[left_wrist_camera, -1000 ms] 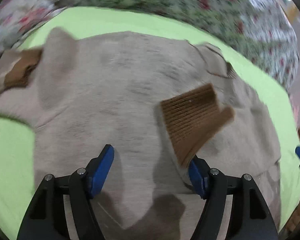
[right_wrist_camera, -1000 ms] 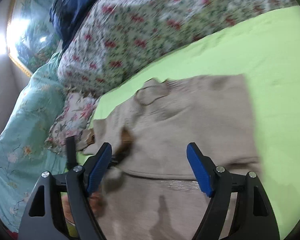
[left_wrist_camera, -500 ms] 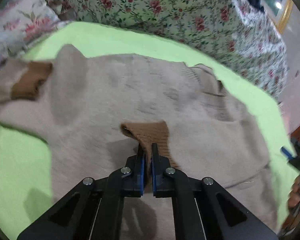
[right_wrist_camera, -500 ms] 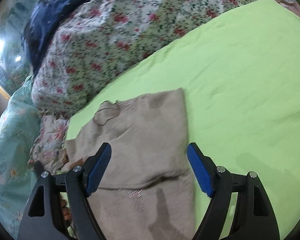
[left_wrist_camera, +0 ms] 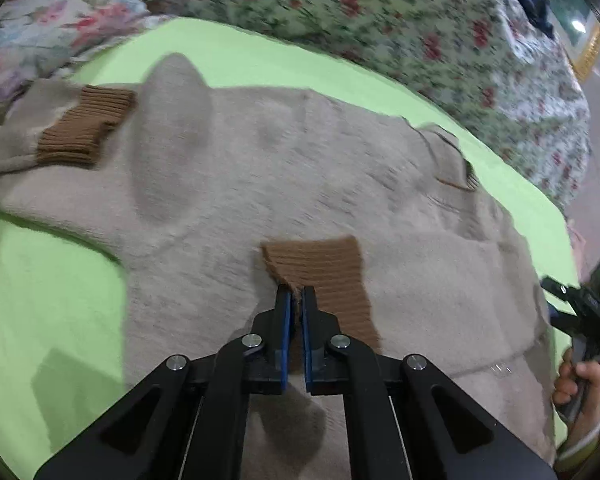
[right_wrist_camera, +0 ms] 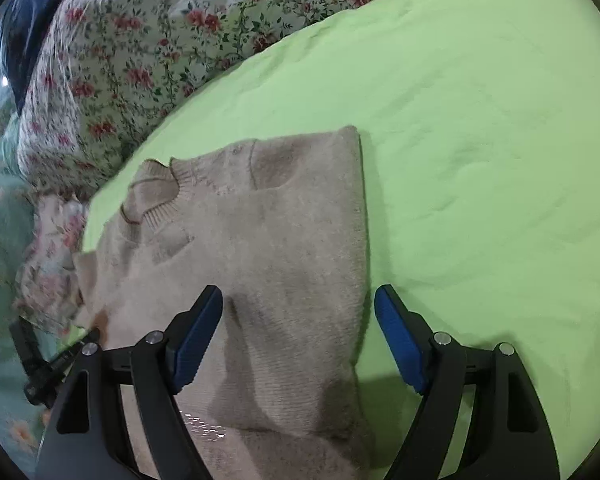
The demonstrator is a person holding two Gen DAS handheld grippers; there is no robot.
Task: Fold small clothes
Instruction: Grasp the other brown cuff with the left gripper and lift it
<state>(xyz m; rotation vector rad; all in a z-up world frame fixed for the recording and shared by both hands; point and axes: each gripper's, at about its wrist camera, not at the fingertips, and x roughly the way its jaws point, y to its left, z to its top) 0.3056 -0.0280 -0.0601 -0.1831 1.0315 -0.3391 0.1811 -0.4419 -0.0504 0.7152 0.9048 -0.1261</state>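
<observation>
A beige knit sweater (left_wrist_camera: 284,168) lies flat on a lime green sheet (left_wrist_camera: 52,288). Its sleeves end in brown ribbed cuffs. My left gripper (left_wrist_camera: 296,300) is shut on the near brown cuff (left_wrist_camera: 320,264), which lies folded over the sweater's body. The other brown cuff (left_wrist_camera: 80,128) rests at the far left. In the right wrist view the sweater (right_wrist_camera: 268,248) shows with its collar (right_wrist_camera: 152,196) at the left. My right gripper (right_wrist_camera: 300,320) is open and empty above the sweater's right folded edge.
A floral quilt (left_wrist_camera: 380,12) is bunched along the far side of the bed and shows in the right wrist view (right_wrist_camera: 140,40) too. The right hand and its gripper (left_wrist_camera: 584,312) show at the right edge. Bare green sheet (right_wrist_camera: 480,140) spreads to the right.
My left gripper closed on the near brown cuff and has kept hold of it, laid over the sweater's body. My right gripper has swung right, toward the sweater's right edge.
</observation>
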